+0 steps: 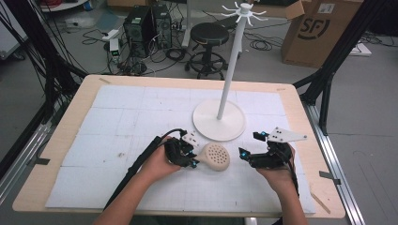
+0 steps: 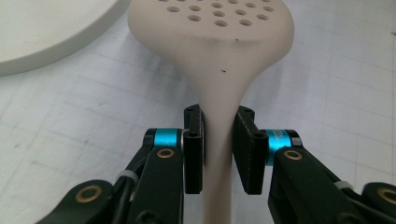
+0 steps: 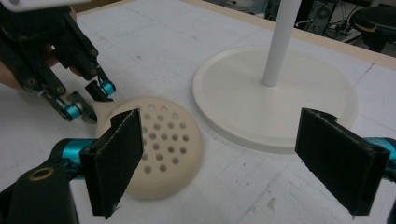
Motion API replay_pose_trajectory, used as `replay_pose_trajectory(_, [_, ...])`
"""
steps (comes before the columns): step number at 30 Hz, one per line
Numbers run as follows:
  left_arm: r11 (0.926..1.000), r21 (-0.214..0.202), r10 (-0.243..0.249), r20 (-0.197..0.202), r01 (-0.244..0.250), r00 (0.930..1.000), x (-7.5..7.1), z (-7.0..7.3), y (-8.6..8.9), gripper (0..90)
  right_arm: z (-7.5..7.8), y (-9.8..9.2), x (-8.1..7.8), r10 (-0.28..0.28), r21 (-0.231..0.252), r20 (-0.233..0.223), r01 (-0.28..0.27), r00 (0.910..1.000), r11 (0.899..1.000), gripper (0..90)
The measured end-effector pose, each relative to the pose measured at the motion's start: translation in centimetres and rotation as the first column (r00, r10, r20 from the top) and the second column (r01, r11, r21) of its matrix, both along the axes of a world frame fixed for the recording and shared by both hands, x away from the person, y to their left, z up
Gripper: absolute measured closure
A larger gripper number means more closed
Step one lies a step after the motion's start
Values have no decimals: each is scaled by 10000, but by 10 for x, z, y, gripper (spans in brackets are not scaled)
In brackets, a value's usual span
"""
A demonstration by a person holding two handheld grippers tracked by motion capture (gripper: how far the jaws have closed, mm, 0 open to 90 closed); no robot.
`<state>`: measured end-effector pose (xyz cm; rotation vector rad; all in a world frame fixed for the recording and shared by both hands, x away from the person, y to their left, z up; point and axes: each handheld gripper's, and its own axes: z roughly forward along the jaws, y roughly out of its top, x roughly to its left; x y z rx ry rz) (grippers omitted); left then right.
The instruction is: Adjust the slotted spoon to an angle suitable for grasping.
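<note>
Beige plastic skimmer spoon (image 1: 213,156), perforated bowl, dome upward, lay on white gridded mat (image 1: 117,117) near front of table (image 1: 84,89), just in front of rack base. Narrow handle clamped between pads of left gripper (image 1: 193,161); grip confirmed in left gripper view, spoon (image 2: 219,51) neck pressed on both sides by fingers (image 2: 194,149). Right gripper (image 1: 248,145) held to right of bowl, apart from it, jaws spread wide; nothing between fingers (image 3: 114,161) in right gripper view, spoon (image 3: 163,149) and left gripper (image 3: 88,100) beyond. White hanging rack (image 1: 220,119), round base, upright pole, hooked top, stood mid-table.
</note>
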<state>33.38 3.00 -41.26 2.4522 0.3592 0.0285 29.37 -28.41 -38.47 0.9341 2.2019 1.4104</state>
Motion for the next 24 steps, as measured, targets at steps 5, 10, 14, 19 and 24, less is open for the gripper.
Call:
replay_pose_trajectory(5, [9997,-162,159,134,-157,9998,1,6,7,660,0,-1,0,-55,12,-19,55,10000,10000,142])
replay_pose_trajectory(10, [9995,-59,296,239,-294,9993,-3,9,27,595,0,0,0,-39,-27,-6,39,10000,10000,142])
replay_pose_trajectory(14, [9979,9,644,221,-645,9977,-8,7,48,563,0,0,0,-29,-78,13,29,10000,10000,142])
replay_pose_trajectory(19, [9955,-121,944,94,-943,9955,-15,2,75,542,0,0,0,-68,-94,-31,67,10000,9999,142])
replay_pose_trajectory(24, [9979,169,626,102,-628,9980,-18,-4,68,602,-1,2,0,-72,-162,-24,72,10000,9998,142])
